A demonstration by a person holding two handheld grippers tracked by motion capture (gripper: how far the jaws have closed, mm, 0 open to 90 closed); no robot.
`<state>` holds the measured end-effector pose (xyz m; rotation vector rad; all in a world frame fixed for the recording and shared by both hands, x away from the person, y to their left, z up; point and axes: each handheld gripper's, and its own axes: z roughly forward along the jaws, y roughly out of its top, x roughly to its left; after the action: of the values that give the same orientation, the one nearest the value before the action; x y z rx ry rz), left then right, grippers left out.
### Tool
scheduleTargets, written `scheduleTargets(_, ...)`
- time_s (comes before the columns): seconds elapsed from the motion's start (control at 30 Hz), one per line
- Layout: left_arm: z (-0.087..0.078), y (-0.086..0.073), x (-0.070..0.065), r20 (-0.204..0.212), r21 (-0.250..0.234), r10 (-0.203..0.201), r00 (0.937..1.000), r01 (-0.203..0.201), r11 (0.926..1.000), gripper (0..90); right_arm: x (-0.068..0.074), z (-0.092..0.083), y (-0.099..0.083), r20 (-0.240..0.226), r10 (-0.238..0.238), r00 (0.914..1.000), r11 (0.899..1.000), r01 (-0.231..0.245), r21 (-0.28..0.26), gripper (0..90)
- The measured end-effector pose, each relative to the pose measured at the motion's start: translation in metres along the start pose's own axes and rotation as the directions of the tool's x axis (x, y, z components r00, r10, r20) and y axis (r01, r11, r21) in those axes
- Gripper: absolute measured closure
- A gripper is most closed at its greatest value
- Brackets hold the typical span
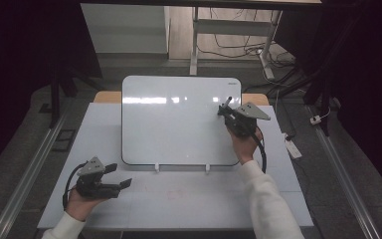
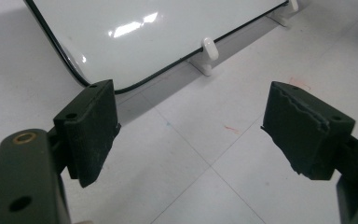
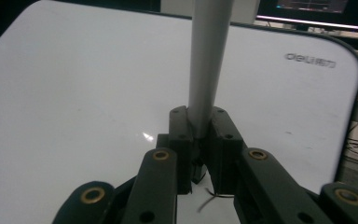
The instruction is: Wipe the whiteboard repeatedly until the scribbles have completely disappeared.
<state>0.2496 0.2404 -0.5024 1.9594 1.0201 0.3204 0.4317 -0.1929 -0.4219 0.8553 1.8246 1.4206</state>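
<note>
Right gripper (image 1: 228, 110) clamped on a grey marker (image 3: 208, 60) over the whiteboard's (image 1: 179, 122) right edge, below its logo. Left gripper (image 1: 115, 177) jaws apart, idle off the board's lower-left corner. Keep the marker squarely gripped; press lightly.

My right gripper (image 3: 200, 122) clamped on a grey marker (image 3: 208, 60), barrel rising straight up between the jaws, glossy whiteboard (image 3: 74, 102) spread behind it, brand lettering (image 3: 310, 59) near its far corner, I see monitors (image 3: 317, 11) beyond.
</note>
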Motion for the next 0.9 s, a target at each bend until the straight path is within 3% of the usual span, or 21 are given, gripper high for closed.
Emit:
scheduleTargets(0.07,-0.001,0.000,-0.001,0.000,-0.001,0.001,1.0000,-0.001,1.0000,18.8,-0.010,-0.003,0.001,0.041,0.031,0.9987,0.999,-0.031,-0.012,80.8)
scheduleTargets(0.13,-0.001,0.000,-0.001,0.000,-0.002,0.002,1.0000,-0.002,1.0000,18.7,-0.017,-0.006,0.001,0.049,0.058,0.9972,0.998,-0.057,-0.018,80.8)
scheduleTargets(0.3,0.001,0.001,0.000,-0.001,0.004,0.002,1.0000,-0.002,1.0000,18.7,0.003,-0.010,-0.011,-0.022,-0.006,0.9997,1.000,0.007,0.028,80.7)
scheduleTargets(0.37,0.002,0.001,-0.001,0.000,0.006,0.004,1.0000,-0.004,1.0000,18.7,0.004,-0.011,-0.013,-0.026,-0.014,0.9996,1.000,0.015,0.022,80.8)
scheduleTargets(0.53,0.001,0.001,-0.001,-0.002,0.003,0.004,1.0000,-0.004,1.0000,18.7,-0.017,-0.011,-0.004,0.055,0.043,0.9976,0.999,-0.042,-0.017,80.7)
scheduleTargets(0.6,0.000,0.000,0.000,-0.001,0.001,0.000,1.0000,0.000,1.0000,18.7,-0.017,-0.012,-0.005,0.047,0.044,0.9979,0.999,-0.044,-0.012,80.7)
scheduleTargets(0.67,0.001,0.000,0.001,-0.001,0.003,-0.002,1.0000,0.002,1.0000,18.7,-0.008,-0.013,-0.010,0.001,0.030,0.9996,1.000,-0.030,0.005,80.8)
scheduleTargets(0.77,0.001,0.000,0.001,0.000,0.004,0.002,1.0000,-0.002,1.0000,18.7,0.005,-0.015,-0.017,-0.035,-0.014,0.9993,0.999,0.015,0.031,80.8)
scheduleTargets(0.83,0.001,0.001,-0.001,-0.001,0.004,0.004,1.0000,-0.004,1.0000,18.7,0.001,-0.016,-0.015,-0.016,-0.009,0.9998,1.000,0.010,0.023,80.7)
scheduleTargets(0.9,0.001,0.001,-0.001,-0.002,0.002,0.006,1.0000,-0.006,1.0000,18.7,-0.009,-0.015,-0.010,0.033,0.000,0.9995,1.000,0.000,0.007,80.7)
